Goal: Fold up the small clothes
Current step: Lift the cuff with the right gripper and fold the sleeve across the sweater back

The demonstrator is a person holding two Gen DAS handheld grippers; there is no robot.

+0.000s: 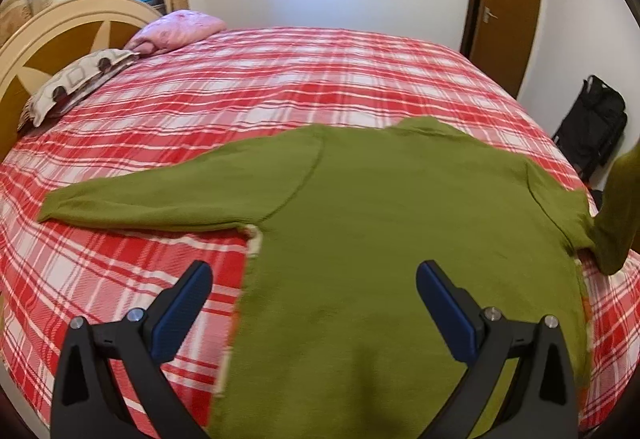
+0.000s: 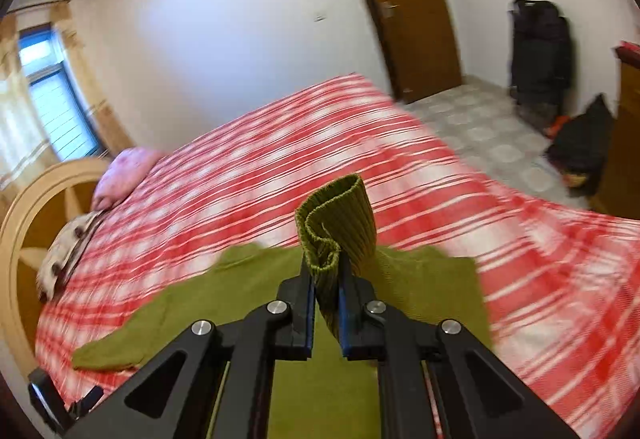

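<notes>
A green sweater [image 1: 400,223] lies flat on the red plaid bed [image 1: 280,79], its left sleeve [image 1: 140,207] stretched out to the left. My left gripper [image 1: 314,279] is open and empty, above the sweater's lower body. The right sleeve [image 1: 616,215] is lifted up at the right edge. My right gripper [image 2: 326,279] is shut on that sleeve's ribbed cuff [image 2: 340,215], holding it above the sweater [image 2: 248,299].
Two pillows [image 1: 80,79] lie by the wooden headboard [image 1: 52,35] at the left. A brown door [image 1: 504,7] and black bags [image 1: 592,127] stand beyond the bed's right side. The tiled floor [image 2: 492,135] lies right of the bed.
</notes>
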